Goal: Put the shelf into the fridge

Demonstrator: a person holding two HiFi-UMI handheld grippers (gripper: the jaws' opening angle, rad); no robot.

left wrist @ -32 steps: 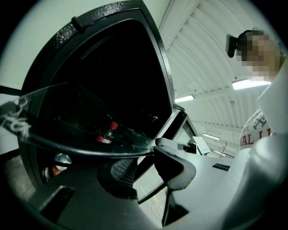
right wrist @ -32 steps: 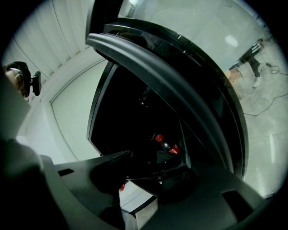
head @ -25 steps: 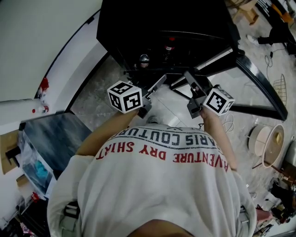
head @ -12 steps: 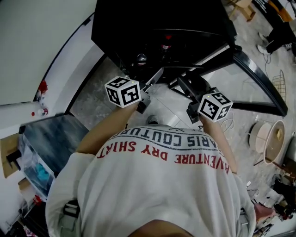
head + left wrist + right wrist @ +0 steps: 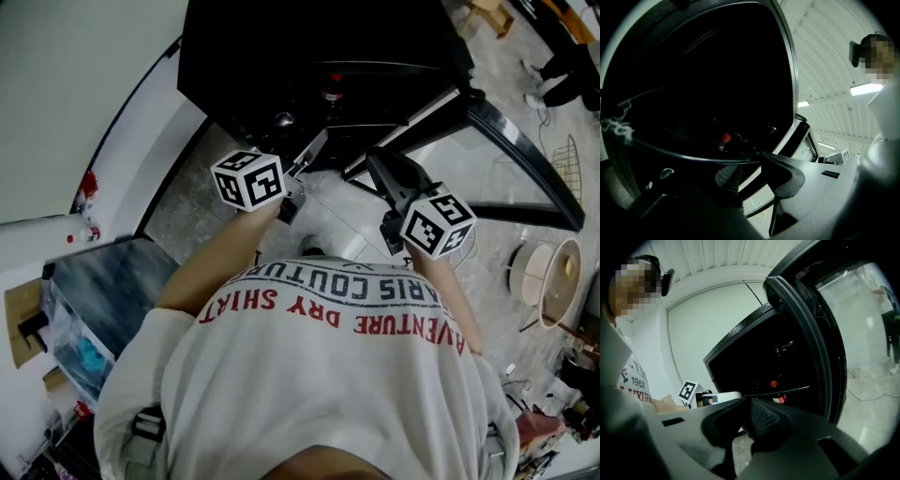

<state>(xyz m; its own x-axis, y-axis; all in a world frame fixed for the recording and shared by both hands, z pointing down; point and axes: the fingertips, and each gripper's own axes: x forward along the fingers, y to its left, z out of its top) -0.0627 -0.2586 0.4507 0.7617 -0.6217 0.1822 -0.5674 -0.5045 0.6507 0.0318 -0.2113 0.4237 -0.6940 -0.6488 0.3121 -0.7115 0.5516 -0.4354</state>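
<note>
With your left tool (image 5: 757, 168) gripping the shelf (image 5: 684, 154) and right tool (image 5: 743, 420) just closed on it, feed it level into the fridge (image 5: 281, 47).

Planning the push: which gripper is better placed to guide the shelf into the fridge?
Left. The left gripper clamps the shelf rim facing the open fridge; the right gripper, whose jaws have just been closing on the shelf edge, sits beside the door.
</note>
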